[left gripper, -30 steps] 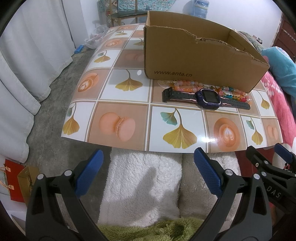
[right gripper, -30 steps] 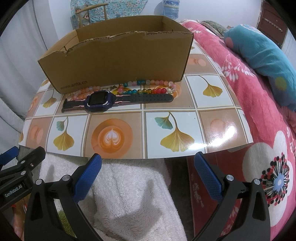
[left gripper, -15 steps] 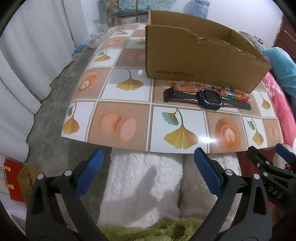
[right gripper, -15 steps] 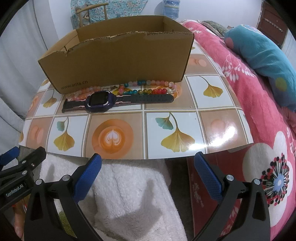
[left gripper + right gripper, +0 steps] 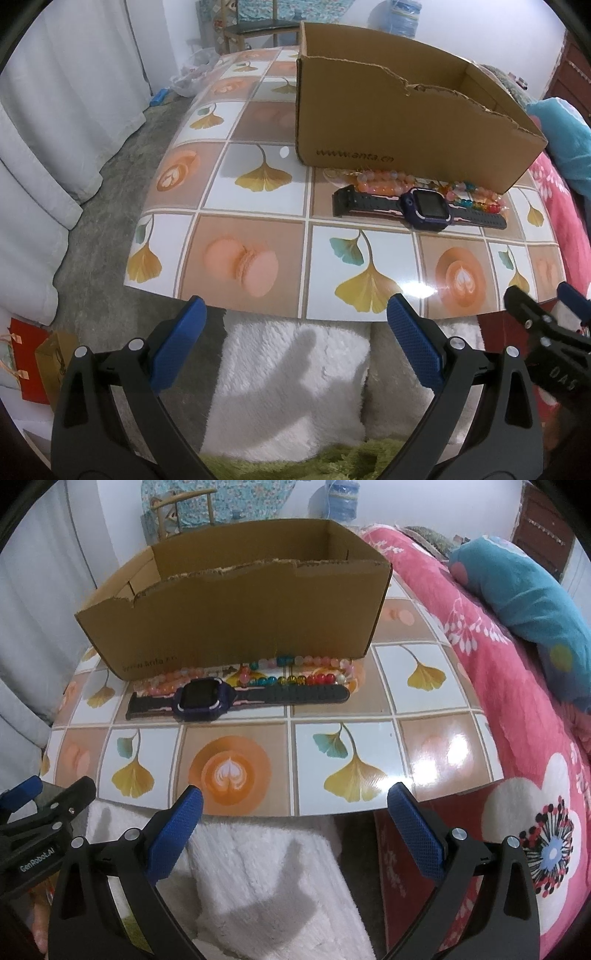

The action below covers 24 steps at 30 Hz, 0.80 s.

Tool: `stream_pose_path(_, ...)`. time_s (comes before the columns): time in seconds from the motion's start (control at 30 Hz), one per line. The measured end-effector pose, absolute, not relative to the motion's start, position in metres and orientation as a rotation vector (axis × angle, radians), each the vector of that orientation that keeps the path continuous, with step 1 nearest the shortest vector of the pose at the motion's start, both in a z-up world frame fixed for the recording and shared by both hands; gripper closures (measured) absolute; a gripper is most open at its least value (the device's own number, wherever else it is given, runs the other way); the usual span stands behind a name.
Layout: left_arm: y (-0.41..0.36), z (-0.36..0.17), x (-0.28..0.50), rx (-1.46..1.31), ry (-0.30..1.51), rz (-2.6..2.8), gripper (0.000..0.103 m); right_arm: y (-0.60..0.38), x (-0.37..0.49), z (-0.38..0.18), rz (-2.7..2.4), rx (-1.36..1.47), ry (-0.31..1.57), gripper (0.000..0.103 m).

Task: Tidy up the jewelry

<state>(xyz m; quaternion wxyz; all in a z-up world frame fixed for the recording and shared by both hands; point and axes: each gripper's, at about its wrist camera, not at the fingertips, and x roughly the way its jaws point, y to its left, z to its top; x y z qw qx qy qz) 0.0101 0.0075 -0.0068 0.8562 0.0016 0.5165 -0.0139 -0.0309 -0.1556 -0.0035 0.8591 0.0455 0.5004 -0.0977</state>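
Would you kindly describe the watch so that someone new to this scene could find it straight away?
Start at the open cardboard box on the tiled table. Along the box's near wall lie strings of coloured beads, and just in front of them lies the watch, laid out flat. It is the only strap there: dark, with a square purple case and black screen.

Place: home bedroom | right of gripper: bed with pink floral quilt (image 5: 517,709) | left: white curtains (image 5: 55,122) | ahead: water jug (image 5: 341,498)
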Motion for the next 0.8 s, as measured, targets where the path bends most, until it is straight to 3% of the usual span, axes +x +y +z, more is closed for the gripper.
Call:
stream_pose_path(0.37, 0.02, 0.003, 0.034, 0.047, 1.051, -0.037, 0.008, -0.185, -0.009, 0.017, -0.22, 0.191, 0.993, 0.006)
stream_pose_path(0.63, 0.014, 0.027, 0.074, -0.01, 0.922, -0.188, 0.008, -0.212, 0.031, 0.029, -0.213, 0.236, 0.949, 0.006)
stream_pose_path(0.8, -0.011, 0.024, 0.102, 0.055, 0.966, -0.189, 0.008, -0.22, 0.057, 0.025, -0.184, 0.259, 0.96, 0.006)
